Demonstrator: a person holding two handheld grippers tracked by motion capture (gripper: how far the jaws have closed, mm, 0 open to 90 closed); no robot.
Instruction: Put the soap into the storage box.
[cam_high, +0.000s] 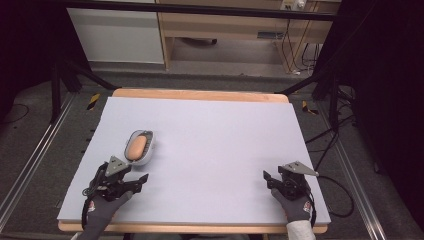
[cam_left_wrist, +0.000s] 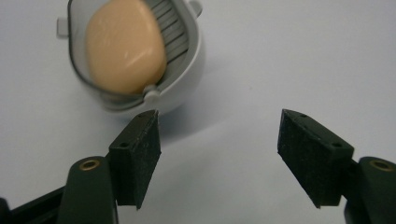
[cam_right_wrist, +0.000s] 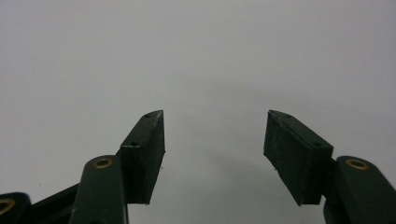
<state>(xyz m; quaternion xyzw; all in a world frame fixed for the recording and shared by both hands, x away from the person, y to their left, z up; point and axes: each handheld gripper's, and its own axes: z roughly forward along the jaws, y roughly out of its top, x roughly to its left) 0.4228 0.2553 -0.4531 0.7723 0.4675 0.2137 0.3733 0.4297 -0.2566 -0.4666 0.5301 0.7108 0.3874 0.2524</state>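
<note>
Here: left gripper parted about halfway, nothing between the pads, hovering just short of the soap dish without touching. Right gripper likewise parted, pads apart over bare table, gripping nothing. Peach soap lying inside the grey ribbed dish, on the table's left half, just beyond the left gripper. In the high view, long axis of dish and soap running away from the person, leaning slightly right.
</note>
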